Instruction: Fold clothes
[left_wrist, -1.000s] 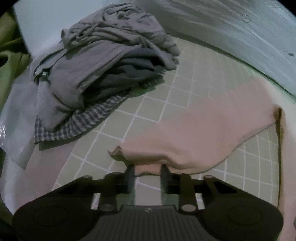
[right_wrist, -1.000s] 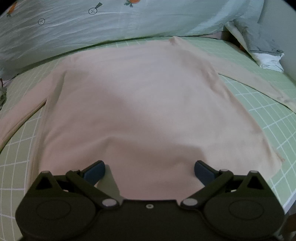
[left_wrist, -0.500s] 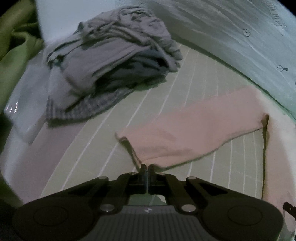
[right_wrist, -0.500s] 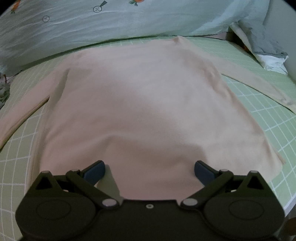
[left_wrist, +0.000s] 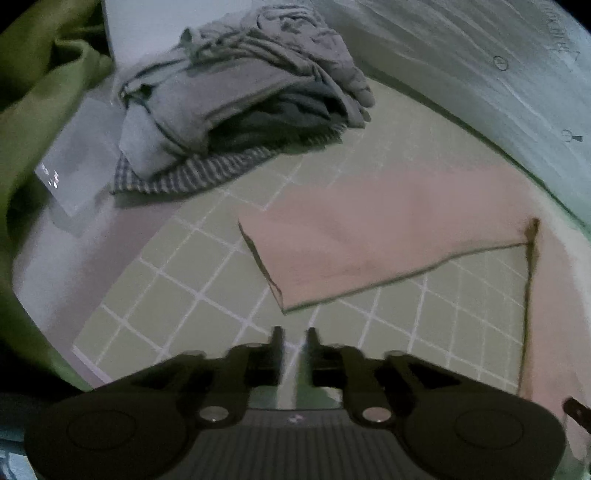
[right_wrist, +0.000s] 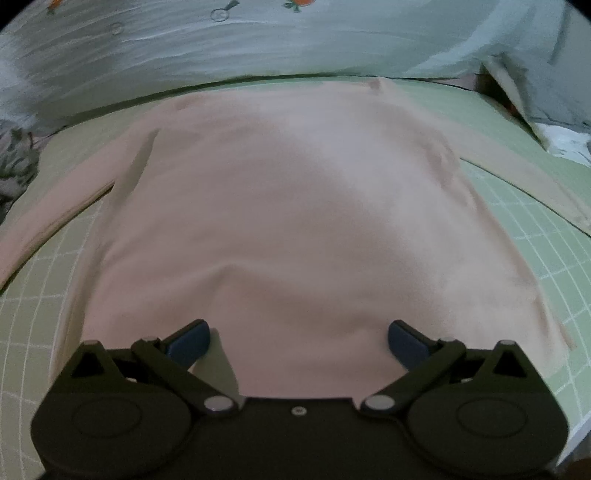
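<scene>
A pale pink long-sleeved top (right_wrist: 295, 206) lies flat on the green grid mat (right_wrist: 37, 332), hem nearest me and neck at the far end. Its left sleeve (left_wrist: 388, 236) lies flat on the mat in the left wrist view, cuff end towards me. My left gripper (left_wrist: 293, 339) hovers just short of the cuff, slightly open, holding nothing. My right gripper (right_wrist: 297, 336) is wide open over the hem, blue pads (right_wrist: 188, 339) clear of the cloth. The right sleeve (right_wrist: 524, 181) stretches out to the right.
A pile of grey clothes on a checked cloth (left_wrist: 236, 107) sits at the mat's far left. A pale green quilt (right_wrist: 258, 40) runs along the far edge. A green cloth (left_wrist: 33, 129) hangs at the left. A white and grey bundle (right_wrist: 554, 125) lies far right.
My left gripper shut on the sleeve's cuff, pulled it out straight, then opened and let it go; the sleeve now lies flat. My right gripper stayed open and moved slightly closer over the hem.
</scene>
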